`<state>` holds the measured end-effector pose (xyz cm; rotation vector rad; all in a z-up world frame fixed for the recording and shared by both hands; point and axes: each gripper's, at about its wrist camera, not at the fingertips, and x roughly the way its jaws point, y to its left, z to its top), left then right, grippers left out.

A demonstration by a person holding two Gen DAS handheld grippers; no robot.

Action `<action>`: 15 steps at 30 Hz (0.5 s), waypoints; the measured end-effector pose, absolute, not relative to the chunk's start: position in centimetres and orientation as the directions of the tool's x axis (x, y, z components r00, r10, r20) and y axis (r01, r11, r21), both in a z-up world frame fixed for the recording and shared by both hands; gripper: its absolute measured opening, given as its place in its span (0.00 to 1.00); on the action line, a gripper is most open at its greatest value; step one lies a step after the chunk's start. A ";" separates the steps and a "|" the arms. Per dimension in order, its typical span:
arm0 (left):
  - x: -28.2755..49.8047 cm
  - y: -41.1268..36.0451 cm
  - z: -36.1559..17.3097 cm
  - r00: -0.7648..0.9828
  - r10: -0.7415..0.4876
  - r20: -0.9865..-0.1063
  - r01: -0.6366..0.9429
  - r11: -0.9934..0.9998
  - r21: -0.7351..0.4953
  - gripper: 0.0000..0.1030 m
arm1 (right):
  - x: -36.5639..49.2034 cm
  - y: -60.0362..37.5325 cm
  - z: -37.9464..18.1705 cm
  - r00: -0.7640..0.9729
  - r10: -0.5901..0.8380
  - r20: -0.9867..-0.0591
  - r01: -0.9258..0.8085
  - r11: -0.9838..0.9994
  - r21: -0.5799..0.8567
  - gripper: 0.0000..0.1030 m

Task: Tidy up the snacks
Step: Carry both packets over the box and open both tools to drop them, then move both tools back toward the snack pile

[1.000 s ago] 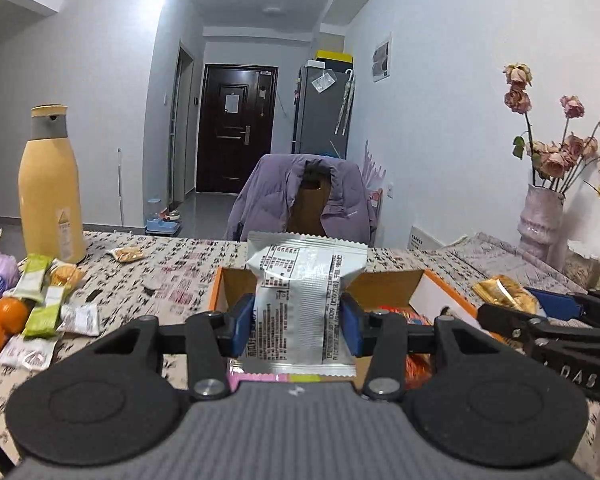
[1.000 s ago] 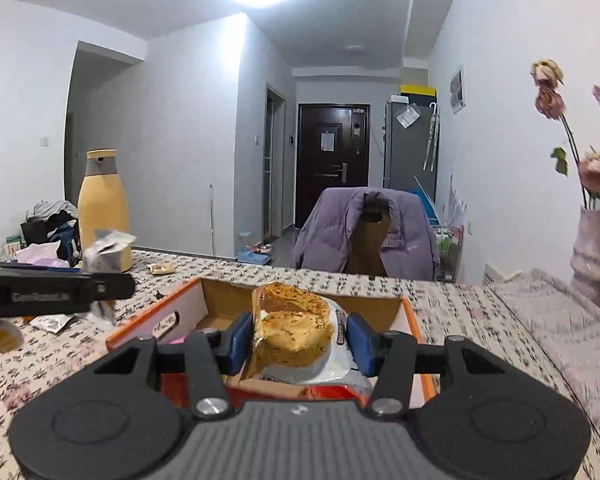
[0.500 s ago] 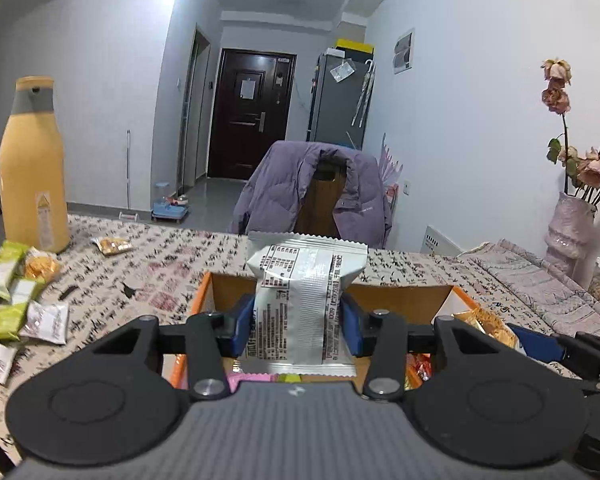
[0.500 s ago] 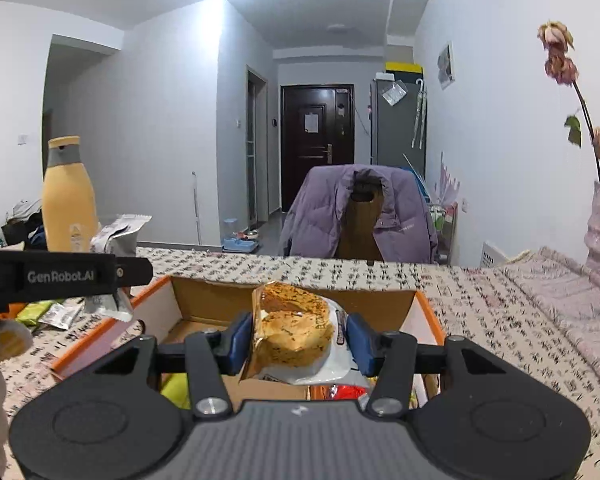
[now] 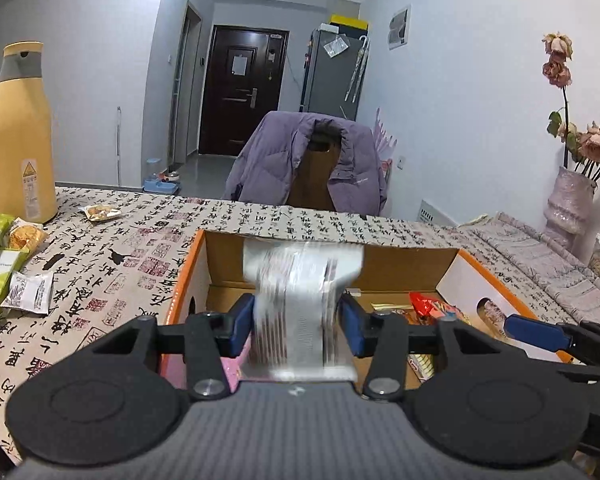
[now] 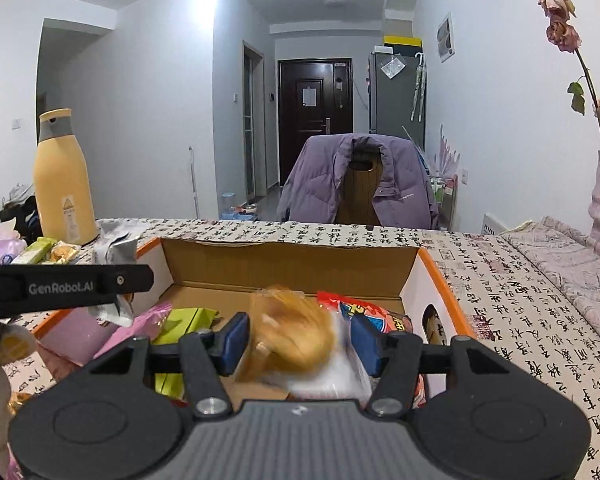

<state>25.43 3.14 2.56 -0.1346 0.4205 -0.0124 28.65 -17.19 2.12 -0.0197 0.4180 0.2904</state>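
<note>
An open cardboard box with orange edges (image 5: 400, 258) (image 6: 292, 264) sits on the patterned tablecloth and holds several snack packets. My left gripper (image 5: 298, 326) is over the box's left part; the silver snack packet (image 5: 300, 304) between its blue pads is motion-blurred and a gap shows beside it. My right gripper (image 6: 300, 346) is over the box's right part with a blurred golden pastry packet (image 6: 296, 340) between its pads, loose in the gap. The left gripper's side (image 6: 60, 286) shows in the right wrist view.
A tall yellow bottle (image 5: 18, 136) stands at the far left. Green and white snack packets (image 5: 4, 268) lie left of the box, and one small packet (image 5: 100, 212) lies further back. A chair with a purple jacket (image 5: 312, 160) stands behind the table. A vase of dried flowers (image 5: 572, 204) is at the right.
Both grippers have dropped lower over the box. Both packets are now blurred and sitting lower between the pads, which have widened slightly.
</note>
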 end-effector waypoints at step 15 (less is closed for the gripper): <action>24.1 3.3 3.6 0.952 0.008 -0.308 -0.051 0.990 -0.134 1.00 | 28.1 -18.1 2.2 0.887 0.270 -0.374 -0.261 0.962 0.078 1.00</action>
